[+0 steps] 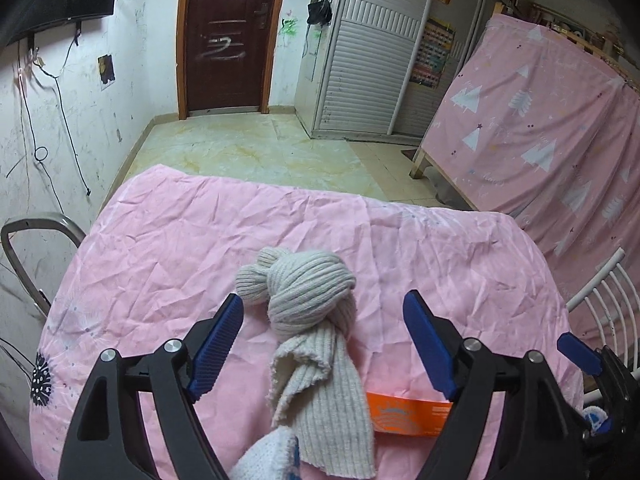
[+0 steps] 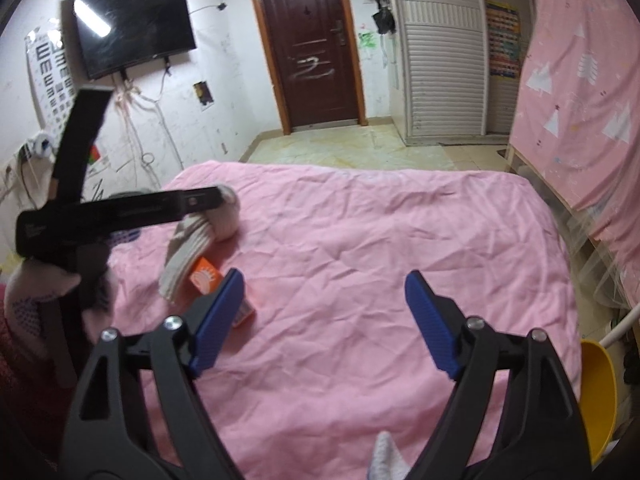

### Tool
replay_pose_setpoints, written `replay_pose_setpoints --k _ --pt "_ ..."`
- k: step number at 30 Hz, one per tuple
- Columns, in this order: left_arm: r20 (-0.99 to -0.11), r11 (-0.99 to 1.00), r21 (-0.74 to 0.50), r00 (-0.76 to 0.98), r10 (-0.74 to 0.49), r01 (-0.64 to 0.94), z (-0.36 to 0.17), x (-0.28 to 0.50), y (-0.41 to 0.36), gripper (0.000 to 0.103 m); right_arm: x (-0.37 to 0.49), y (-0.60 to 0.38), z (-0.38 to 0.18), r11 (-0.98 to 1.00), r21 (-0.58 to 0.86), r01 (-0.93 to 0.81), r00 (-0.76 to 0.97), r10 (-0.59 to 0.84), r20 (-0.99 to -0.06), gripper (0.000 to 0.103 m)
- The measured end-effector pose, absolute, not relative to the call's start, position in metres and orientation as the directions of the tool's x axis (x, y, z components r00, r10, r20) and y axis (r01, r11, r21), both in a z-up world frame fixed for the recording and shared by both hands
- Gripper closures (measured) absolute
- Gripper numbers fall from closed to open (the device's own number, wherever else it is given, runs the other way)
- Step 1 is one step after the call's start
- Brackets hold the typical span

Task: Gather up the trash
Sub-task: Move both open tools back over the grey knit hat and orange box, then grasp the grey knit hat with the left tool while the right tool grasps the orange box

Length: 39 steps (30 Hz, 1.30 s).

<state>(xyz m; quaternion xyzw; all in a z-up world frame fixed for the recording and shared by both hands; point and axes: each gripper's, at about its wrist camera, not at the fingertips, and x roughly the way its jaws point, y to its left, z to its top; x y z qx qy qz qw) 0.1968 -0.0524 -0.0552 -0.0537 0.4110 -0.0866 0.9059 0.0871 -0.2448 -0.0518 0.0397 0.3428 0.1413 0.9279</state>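
A cream ribbed knit piece, knotted at its far end, lies on the pink cloth of the table. My left gripper is open around the knot, its blue pads clear of it on both sides. An orange box lies partly under the knit's tail. In the right wrist view the knit piece and the orange box lie at the left. My right gripper is open over bare cloth to their right, with nothing between its fingers. One of its blue fingertips shows in the left wrist view.
A yellow container stands off the table's right edge beside a white rack. A metal chair back is at the left edge. A pink-draped frame stands on the right. White gloved hands hold the tools.
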Motion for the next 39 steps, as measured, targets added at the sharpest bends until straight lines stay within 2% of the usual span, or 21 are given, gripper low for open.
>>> replay_pose_setpoints --k 10,15,28,31,32,39 --pt "-0.778 0.978 -0.188 0.595 -0.202 0.087 -0.083 0.219 -0.047 0.029 0.103 -0.223 -0.062 0.945 0.161 -0.285 0.692 0.319 -0.647 0.02" --pt "-0.791 0.98 -0.184 0.579 -0.197 0.081 -0.093 0.227 -0.048 0.029 0.108 -0.214 -0.065 0.939 0.157 -0.306 0.681 0.331 -0.653 0.016" --pt "-0.796 0.989 -0.112 0.587 -0.148 0.097 -0.096 0.233 -0.066 0.03 0.115 -0.2 -0.071 0.92 0.166 -0.356 0.644 0.37 -0.67 0.015" --pt "-0.79 0.99 -0.094 0.597 -0.138 0.105 -0.095 0.229 -0.072 0.045 0.115 -0.197 -0.071 0.916 0.163 -0.366 0.638 0.375 -0.673 0.015" --pt "-0.789 0.991 -0.082 0.601 -0.132 0.11 -0.095 0.228 -0.074 0.055 0.115 -0.196 -0.072 0.915 0.161 -0.369 0.637 0.375 -0.674 0.015" --pt "-0.779 0.987 -0.121 0.606 -0.16 0.105 -0.094 0.224 -0.07 0.06 0.116 -0.186 -0.072 0.906 0.136 -0.401 0.627 0.38 -0.68 0.013"
